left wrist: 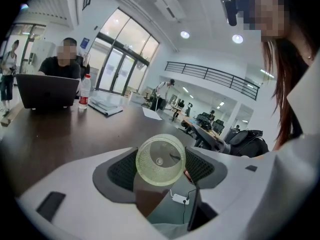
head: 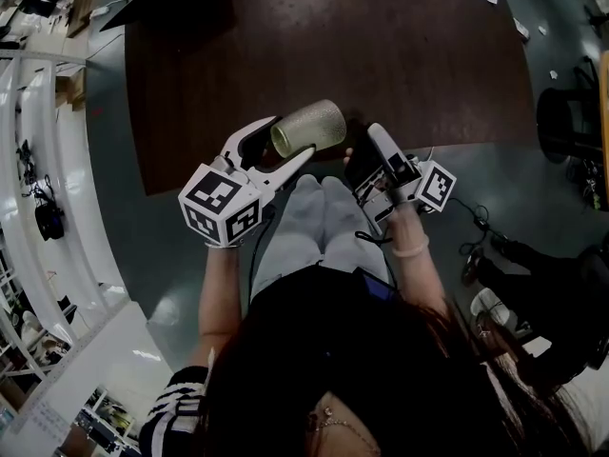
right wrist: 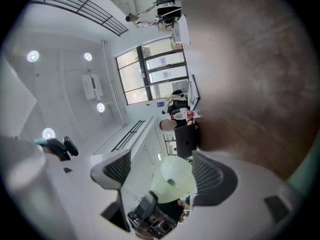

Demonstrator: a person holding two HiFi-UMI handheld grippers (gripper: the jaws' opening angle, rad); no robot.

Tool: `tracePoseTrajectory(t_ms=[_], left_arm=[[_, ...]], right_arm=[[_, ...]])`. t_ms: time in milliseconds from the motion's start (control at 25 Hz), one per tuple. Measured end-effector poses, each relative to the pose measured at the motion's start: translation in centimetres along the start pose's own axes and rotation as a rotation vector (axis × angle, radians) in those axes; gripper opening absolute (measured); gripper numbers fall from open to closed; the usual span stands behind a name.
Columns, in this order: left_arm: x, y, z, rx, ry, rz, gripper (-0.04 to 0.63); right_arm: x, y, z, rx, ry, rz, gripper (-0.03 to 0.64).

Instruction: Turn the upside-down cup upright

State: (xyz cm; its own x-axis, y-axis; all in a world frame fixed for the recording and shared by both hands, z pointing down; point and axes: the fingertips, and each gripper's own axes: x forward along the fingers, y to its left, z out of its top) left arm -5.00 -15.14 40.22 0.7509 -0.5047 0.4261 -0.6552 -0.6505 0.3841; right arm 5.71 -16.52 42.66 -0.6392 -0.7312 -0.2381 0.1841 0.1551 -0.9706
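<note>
Midway through the turn, the left gripper (head: 285, 143) clamps the cup (head: 310, 127) sideways above the table's (head: 381, 55) near edge. The right gripper (head: 367, 152) hovers just right, jaws apart, empty. Next, I judge, roll the mouth upward and set it down.

No legible text anywhere; red label on bottle (left wrist: 84, 91) too small.

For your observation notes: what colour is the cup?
The cup is pale yellow-green and translucent, finely textured; best seen in the left gripper view.
</note>
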Motion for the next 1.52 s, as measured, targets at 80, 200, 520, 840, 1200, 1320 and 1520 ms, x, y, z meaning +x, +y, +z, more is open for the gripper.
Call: tracePoseTrajectory(t_ms=[80, 200, 520, 840, 1200, 1320, 1520], left_arm=[[0.3, 0.4, -0.5, 0.013, 0.036, 0.018, 0.307], [0.9, 1.1, -1.4, 0.049, 0.102, 0.049, 0.307], [2.4, 2.7, -4.2, 0.116, 0.254, 0.096, 0.307], [3.7, 4.2, -6.9, 0.202, 0.402, 0.143, 0.305], [5.3, 5.4, -9.2, 0.299, 0.551, 0.163, 0.305], [5.5, 5.8, -9.3, 0.334, 0.580, 0.181, 0.305], [5.8, 6.3, -9.6, 0.386, 0.624, 0.203, 0.305]], right_arm=[[-0.2, 0.0, 0.5, -0.019, -0.010, -0.013, 0.376], [-0.2, 0.1, 0.8, -0.049, -0.012, -0.027, 0.376], [0.1, 0.7, -0.3, -0.114, 0.032, -0.014, 0.374], [-0.5, 0.3, -0.6, -0.156, 0.019, -0.050, 0.200], [-1.3, 0.4, -0.3, -0.174, 0.007, -0.063, 0.135], [-1.4, 0.3, -0.4, -0.183, 0.008, -0.070, 0.116], [-1.4, 0.1, -0.6, -0.191, 0.009, -0.076, 0.081]])
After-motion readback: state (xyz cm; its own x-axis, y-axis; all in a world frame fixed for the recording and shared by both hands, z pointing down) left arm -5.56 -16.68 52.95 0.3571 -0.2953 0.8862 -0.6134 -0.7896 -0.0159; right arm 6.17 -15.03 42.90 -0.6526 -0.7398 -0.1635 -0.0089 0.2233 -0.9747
